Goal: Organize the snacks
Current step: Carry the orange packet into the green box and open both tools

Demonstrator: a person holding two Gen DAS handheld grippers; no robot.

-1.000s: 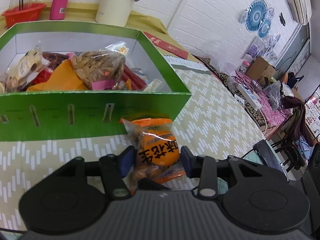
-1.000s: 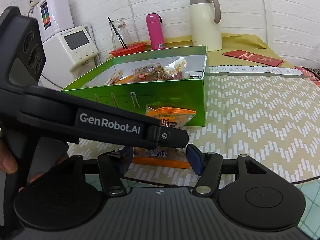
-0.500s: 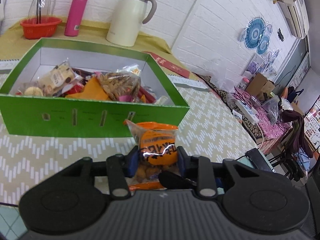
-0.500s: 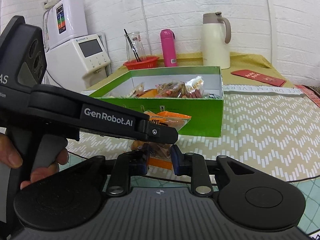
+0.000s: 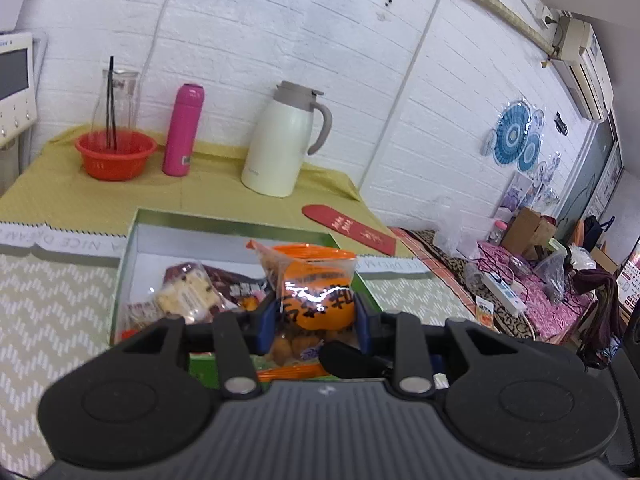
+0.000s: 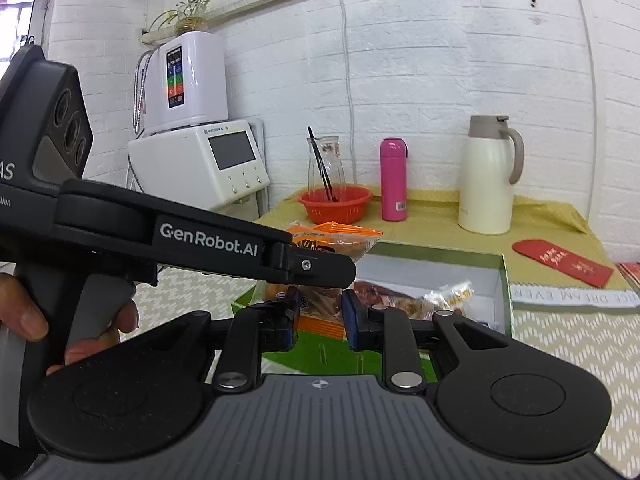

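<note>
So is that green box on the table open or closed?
Open. The green box has no lid on it, and snack packets lie loose against its white inside walls.

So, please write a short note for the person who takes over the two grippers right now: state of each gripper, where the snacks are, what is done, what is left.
Left gripper: shut on the orange snack packet, held above the green box.
Right gripper: shut on the lower end of the same packet.
Done: packet lifted off the table; other snacks already lie in the box.
Left: lower the packet into the box, release both grippers, check for remaining snacks (none visible outside the box).
</note>
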